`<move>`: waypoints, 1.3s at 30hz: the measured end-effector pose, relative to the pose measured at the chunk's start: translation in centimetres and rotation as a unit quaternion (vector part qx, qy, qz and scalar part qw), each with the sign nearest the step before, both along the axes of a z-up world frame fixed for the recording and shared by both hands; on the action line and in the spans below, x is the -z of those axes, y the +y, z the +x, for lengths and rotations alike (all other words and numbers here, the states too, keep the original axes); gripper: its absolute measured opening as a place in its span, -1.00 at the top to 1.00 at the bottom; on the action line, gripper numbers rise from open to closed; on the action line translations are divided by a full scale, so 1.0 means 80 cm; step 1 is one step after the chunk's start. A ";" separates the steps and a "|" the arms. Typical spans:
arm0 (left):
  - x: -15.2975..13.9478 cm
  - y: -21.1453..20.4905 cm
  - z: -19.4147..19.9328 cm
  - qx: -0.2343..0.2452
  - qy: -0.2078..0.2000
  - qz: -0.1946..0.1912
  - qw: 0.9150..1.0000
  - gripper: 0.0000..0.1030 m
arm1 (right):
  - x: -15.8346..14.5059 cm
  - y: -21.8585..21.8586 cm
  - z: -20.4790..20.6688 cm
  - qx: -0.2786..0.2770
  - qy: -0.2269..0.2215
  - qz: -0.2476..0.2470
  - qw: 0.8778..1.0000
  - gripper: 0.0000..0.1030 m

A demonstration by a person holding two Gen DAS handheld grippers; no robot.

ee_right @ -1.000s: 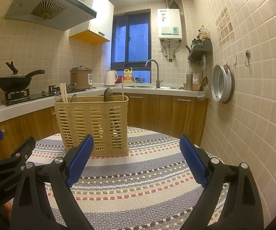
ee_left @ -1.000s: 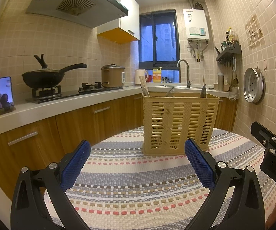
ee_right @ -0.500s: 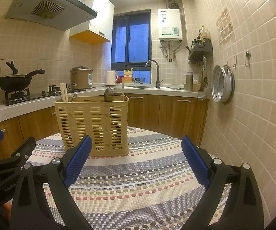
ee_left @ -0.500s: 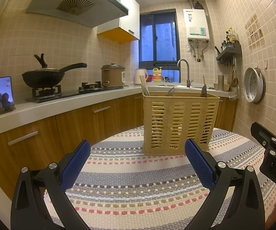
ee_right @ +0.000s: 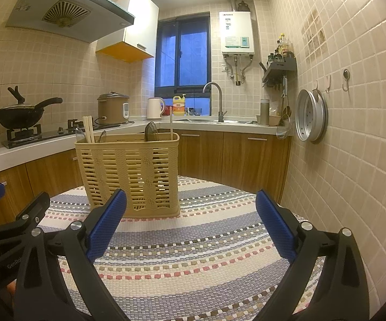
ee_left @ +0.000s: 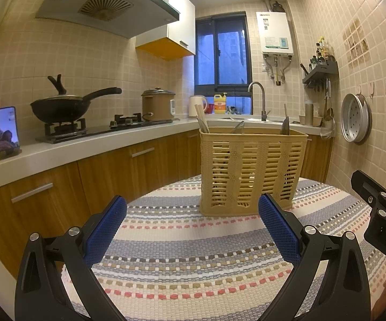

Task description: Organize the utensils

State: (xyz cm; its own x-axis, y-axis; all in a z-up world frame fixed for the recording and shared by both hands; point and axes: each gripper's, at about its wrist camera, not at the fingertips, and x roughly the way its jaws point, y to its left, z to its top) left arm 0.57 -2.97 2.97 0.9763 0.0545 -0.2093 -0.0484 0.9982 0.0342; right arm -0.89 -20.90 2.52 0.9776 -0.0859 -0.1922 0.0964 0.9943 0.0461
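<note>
While both grippers are hovering low over the striped woven mat [ee_left: 182, 251] that is covering the worktop, the utensil basket [ee_left: 252, 171] is standing upright just ahead of them, slightly right of centre for the left gripper [ee_left: 192, 227] and slightly left of centre for the right gripper [ee_right: 190, 224]. Each gripper is holding its blue pads spread wide with nothing between them. Poking above the basket rim are a pair of pale chopsticks [ee_right: 88, 129] at the end nearer the left gripper, a couple of dark spoon or ladle heads [ee_right: 151, 131] toward the middle, and a thin pale stick [ee_right: 171, 123] at the far end; which compartment each is sitting in cannot be told through the slats. No loose utensils are showing on the mat, so the sorting is looking largely done. The basket is looking like light, thin slatted plastic, stiff enough to pinch by its rim but liable to slide or tip on the mat if pushed high up. The chopsticks are probably light, rigid and smooth, so taking them by the exposed upper shafts, both together, seems best. The spoon heads are likely slick and curved; pinching across a flat edge or the neck looks safer than the bowl.
</note>
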 end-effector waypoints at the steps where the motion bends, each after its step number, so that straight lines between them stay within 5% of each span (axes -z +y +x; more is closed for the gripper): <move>1: 0.000 0.000 0.000 0.000 0.000 0.000 1.000 -0.85 | 0.000 0.000 0.000 -0.001 0.000 0.000 1.000 -0.80; 39: 0.000 -0.002 0.000 0.001 0.005 -0.001 1.000 -0.86 | 0.001 -0.001 -0.001 0.003 0.004 -0.001 1.000 -0.85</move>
State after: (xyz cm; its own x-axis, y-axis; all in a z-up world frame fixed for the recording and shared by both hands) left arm 0.56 -3.11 2.97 0.9741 0.0516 -0.2201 -0.0454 0.9984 0.0328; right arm -1.00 -21.00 2.44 0.9755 -0.0924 -0.1995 0.1030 0.9937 0.0436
